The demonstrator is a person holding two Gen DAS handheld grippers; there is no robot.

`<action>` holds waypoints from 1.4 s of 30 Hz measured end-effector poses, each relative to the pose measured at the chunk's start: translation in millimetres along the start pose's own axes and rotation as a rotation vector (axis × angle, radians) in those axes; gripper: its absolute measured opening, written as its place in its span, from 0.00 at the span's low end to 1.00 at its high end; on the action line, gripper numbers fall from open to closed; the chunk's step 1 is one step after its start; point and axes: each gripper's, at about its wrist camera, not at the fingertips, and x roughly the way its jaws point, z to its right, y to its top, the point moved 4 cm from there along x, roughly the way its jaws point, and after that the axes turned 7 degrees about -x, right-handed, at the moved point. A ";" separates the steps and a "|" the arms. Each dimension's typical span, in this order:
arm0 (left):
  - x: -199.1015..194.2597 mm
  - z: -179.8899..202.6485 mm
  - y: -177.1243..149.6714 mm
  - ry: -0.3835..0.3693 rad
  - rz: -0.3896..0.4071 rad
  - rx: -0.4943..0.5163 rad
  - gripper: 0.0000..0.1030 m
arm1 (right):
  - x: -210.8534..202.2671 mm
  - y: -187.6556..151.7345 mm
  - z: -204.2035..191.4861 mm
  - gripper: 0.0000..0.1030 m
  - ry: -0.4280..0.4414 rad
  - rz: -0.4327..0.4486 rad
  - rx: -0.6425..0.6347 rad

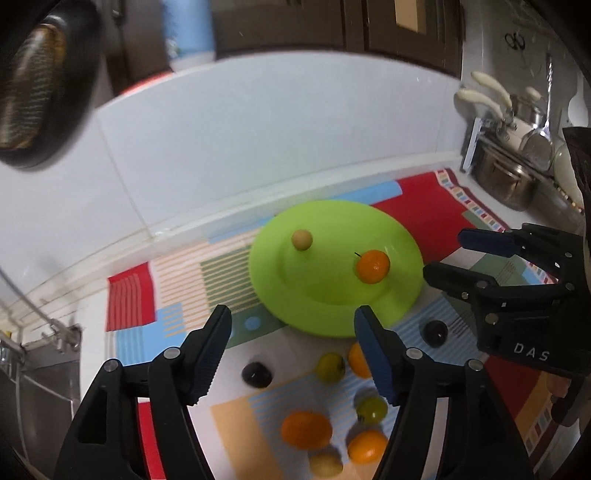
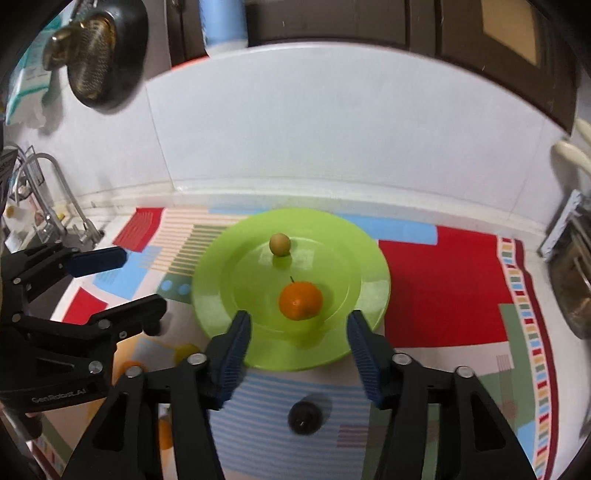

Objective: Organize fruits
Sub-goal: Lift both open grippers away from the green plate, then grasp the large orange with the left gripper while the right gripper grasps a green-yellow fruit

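Fruits on green plate (image 2: 221, 295), both tools (image 1: 291, 354) (image 2: 299, 354) open, empty.

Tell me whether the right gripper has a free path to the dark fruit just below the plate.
Probably yes. The right gripper has open, empty jaws, and the dark fruit lies alone on the mat, below the green plate, with nothing between.

White tiled wall (image 2: 332, 122) ahead of the fingers, dark cabinets (image 2: 424, 22) above it. Patterned mat (image 2: 443, 288) covers the counter below; faucet (image 2: 55, 192) left, blurry metal pots (image 1: 506, 181) right, probably.
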 end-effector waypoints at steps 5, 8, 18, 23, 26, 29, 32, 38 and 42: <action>-28.3 -10.7 -9.9 0.001 0.028 -0.028 0.72 | -28.0 -1.3 -12.9 0.59 -0.037 0.038 0.002; -41.3 -15.4 -16.3 0.004 0.047 -0.033 0.73 | -40.9 -3.8 -24.3 0.59 -0.037 0.057 0.005; -68.0 -28.1 -38.4 -0.021 0.084 -0.013 0.75 | -58.8 -17.3 -57.1 0.59 -0.003 0.067 0.030; -67.9 -31.1 -47.8 -0.041 0.075 0.007 0.75 | -59.2 -26.1 -68.3 0.59 0.013 0.046 0.047; -63.9 -32.0 -52.8 -0.053 0.060 0.020 0.75 | -55.1 -32.9 -74.2 0.59 0.019 0.023 0.055; -57.1 -31.6 -57.9 -0.069 0.040 0.044 0.75 | -48.8 -39.6 -78.3 0.59 0.024 -0.004 0.064; -49.2 -30.5 -62.9 -0.084 0.021 0.067 0.75 | -42.8 -46.0 -80.8 0.59 0.036 -0.032 0.076; -31.2 -27.0 -70.2 -0.129 -0.020 0.104 0.75 | -25.5 -56.4 -86.0 0.59 0.070 -0.094 0.079; -19.9 -25.3 -74.0 -0.148 -0.048 0.125 0.75 | -12.5 -61.9 -86.6 0.59 0.097 -0.135 0.082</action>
